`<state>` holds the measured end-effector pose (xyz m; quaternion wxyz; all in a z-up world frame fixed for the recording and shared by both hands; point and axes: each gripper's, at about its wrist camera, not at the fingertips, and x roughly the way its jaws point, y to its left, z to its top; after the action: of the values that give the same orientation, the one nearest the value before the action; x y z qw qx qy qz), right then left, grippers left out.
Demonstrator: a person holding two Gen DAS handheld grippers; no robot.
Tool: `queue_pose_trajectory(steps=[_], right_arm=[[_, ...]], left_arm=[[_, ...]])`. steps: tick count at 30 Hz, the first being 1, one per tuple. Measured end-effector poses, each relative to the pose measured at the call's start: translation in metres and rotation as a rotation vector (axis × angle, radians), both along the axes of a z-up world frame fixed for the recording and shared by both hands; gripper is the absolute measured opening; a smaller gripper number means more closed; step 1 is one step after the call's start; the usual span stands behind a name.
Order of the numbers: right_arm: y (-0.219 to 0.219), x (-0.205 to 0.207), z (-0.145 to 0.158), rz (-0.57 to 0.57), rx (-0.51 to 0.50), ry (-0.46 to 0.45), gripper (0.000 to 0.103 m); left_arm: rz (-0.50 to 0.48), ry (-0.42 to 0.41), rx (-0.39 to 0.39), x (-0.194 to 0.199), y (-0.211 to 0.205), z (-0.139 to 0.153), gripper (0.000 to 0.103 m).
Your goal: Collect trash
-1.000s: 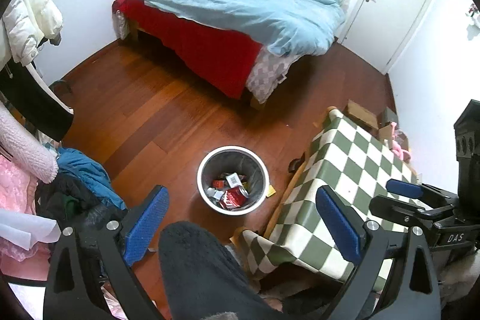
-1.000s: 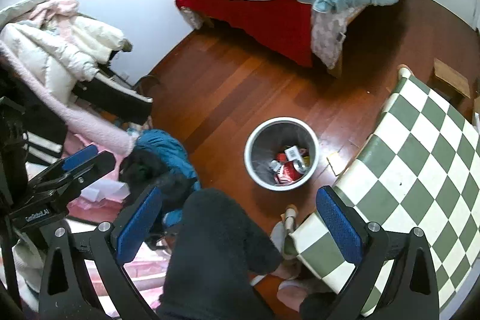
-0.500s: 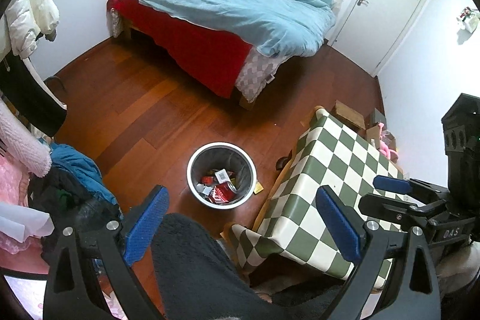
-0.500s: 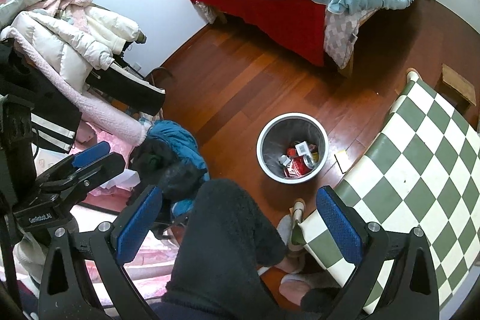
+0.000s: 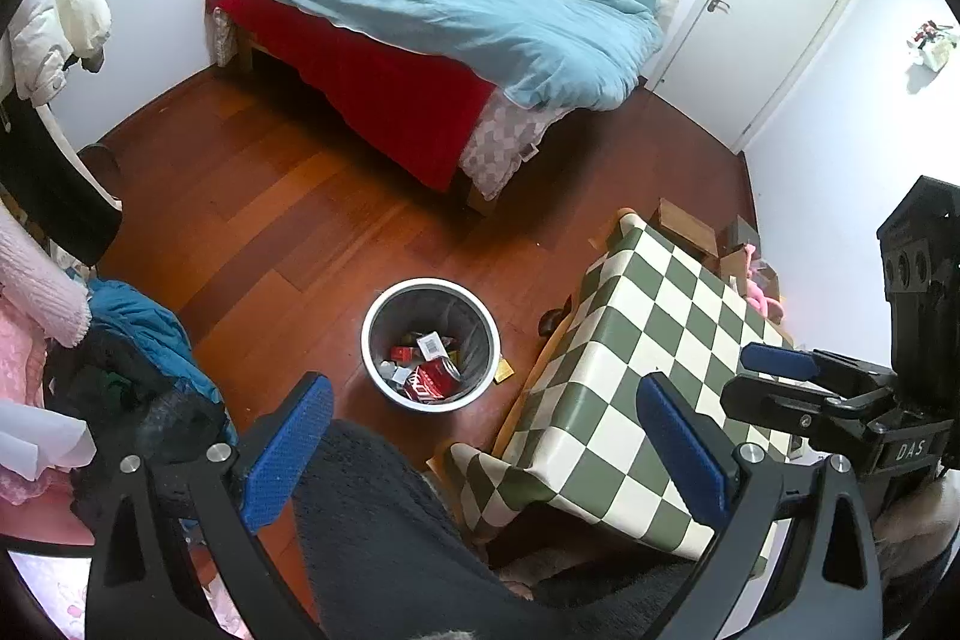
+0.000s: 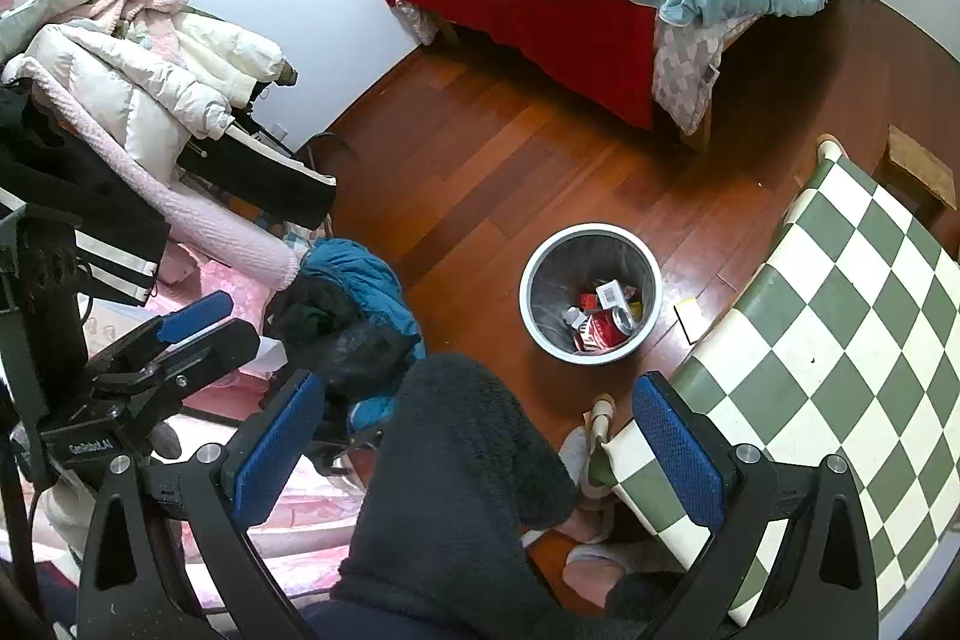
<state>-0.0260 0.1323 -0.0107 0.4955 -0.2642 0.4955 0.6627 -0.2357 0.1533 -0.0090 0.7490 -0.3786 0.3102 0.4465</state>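
hovering high over the floor, the left gripper (image 5: 486, 442) and right gripper (image 6: 474, 442) both gaped wide, holding nothing. a trash bin (image 5: 384, 316) stood beside the checkered table (image 5: 660, 316), holding a red can (image 5: 429, 379).

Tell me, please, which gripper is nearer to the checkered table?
Right. The right gripper hovers by the checkered table's edge, jaws open. The left gripper is held farther off, on the side of the clothes pile.

floor (image 5: 288, 220): glossy wood
bin (image 5: 384, 304): matt metal
tablecloth (image 5: 660, 340): smooth checked cloth
duvet (image 5: 480, 10): soft cloth
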Motion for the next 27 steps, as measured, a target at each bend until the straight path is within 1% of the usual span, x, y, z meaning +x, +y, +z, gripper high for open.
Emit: queue_pose_trajectory(steps=[14, 27], right_arm=[[-0.0006, -0.0012, 0.0071, 0.010, 0.000, 0.002, 0.103], [-0.0014, -0.0063, 0.0069, 0.024, -0.004, 0.001, 0.103]], left_arm=[[-0.011, -0.015, -0.005, 0.0044, -0.0012, 0.0009, 0.103], [-0.008, -0.020, -0.011, 0.0026, -0.0002, 0.0028, 0.103]])
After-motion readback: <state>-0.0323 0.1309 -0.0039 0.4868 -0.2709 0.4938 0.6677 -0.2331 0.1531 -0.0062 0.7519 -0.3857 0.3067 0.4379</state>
